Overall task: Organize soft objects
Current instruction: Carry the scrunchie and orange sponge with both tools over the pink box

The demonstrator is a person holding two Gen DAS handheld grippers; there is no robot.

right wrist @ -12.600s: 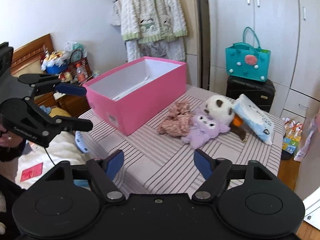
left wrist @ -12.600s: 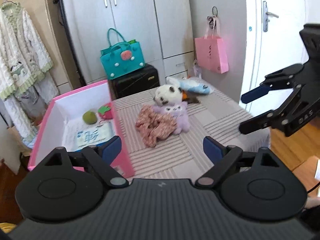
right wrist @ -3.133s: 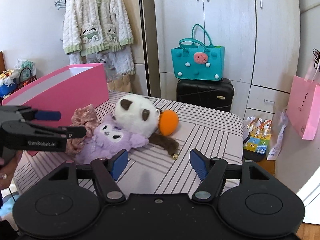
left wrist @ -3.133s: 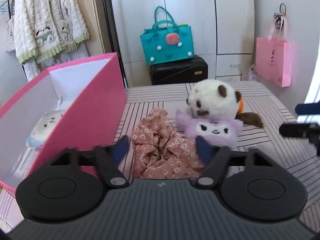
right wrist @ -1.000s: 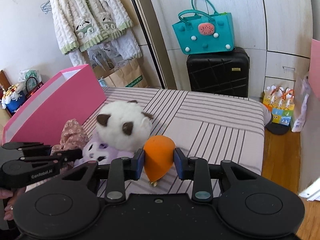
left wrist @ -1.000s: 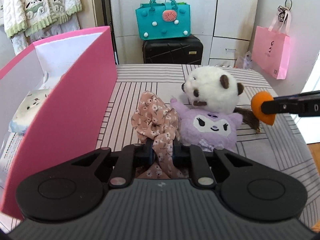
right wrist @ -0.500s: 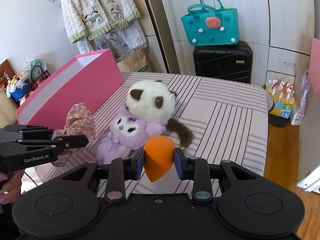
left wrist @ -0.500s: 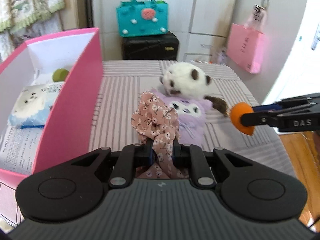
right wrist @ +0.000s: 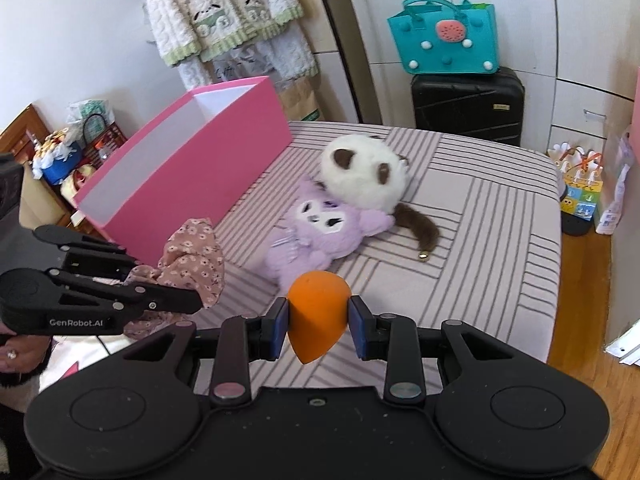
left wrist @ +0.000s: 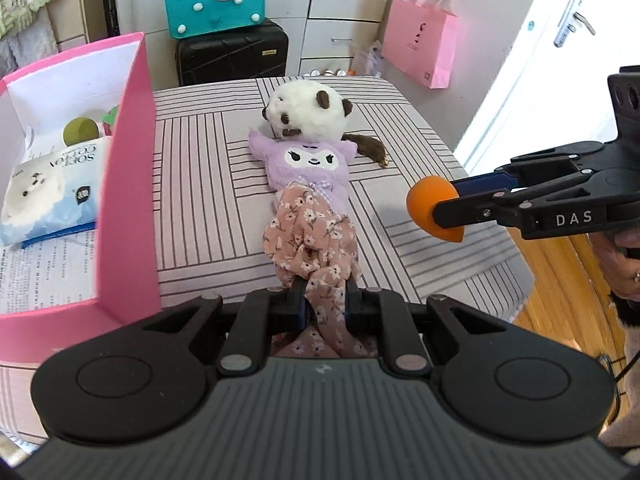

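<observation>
Left gripper [left wrist: 326, 300] was clamped on the floral fabric scrunchie [left wrist: 314, 240]; right gripper [right wrist: 319, 320] was clamped on the orange teardrop sponge [right wrist: 318, 312]. Compared with a second earlier, both items had come up off the striped table [left wrist: 208, 200]: the scrunchie hung clear of the purple plush [left wrist: 308, 168] in the right wrist view, and the sponge was held in the air to the right of that plush, no longer beside the white panda plush [left wrist: 306, 110]. Both plushes lay touching at mid-table, panda farther. Pink box [left wrist: 132, 184] stood at the left, holding a tissue pack [left wrist: 48, 196] and a green ball [left wrist: 80, 130] at its far end.
</observation>
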